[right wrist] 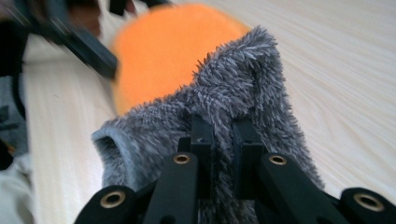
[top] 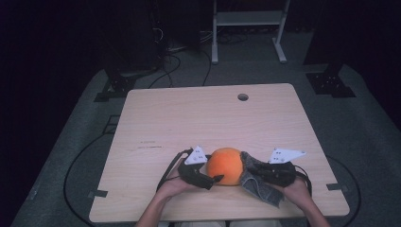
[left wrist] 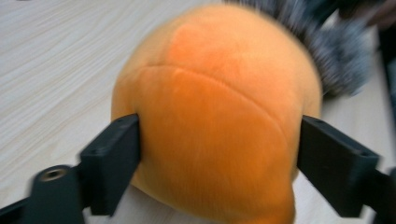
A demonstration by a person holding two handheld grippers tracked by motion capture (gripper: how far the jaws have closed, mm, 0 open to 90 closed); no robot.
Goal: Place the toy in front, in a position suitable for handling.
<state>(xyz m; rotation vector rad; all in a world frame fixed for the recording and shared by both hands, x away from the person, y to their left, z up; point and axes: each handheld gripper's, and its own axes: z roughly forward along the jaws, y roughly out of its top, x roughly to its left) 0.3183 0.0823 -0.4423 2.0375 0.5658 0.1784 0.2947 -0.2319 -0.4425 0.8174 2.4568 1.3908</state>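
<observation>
An orange plush ball [top: 225,165] rests on the wooden table [top: 203,118] near its front edge. My left gripper [top: 213,178] comes at it from the left. In the left gripper view both black jaws lie against the sides of the ball [left wrist: 215,116], which bulges past them. A grey fuzzy cloth [top: 257,187] drapes against the ball's right side and down onto the table. My right gripper [top: 257,171] is shut on it. In the right gripper view the two jaws pinch a fold of the cloth [right wrist: 233,93], with the ball [right wrist: 163,46] behind.
A round hole [top: 242,97] sits in the tabletop near the far edge. Beyond the table stand a white metal frame [top: 248,19] and dark stands, with cables on the floor. The person's hands hold both grippers at the front edge.
</observation>
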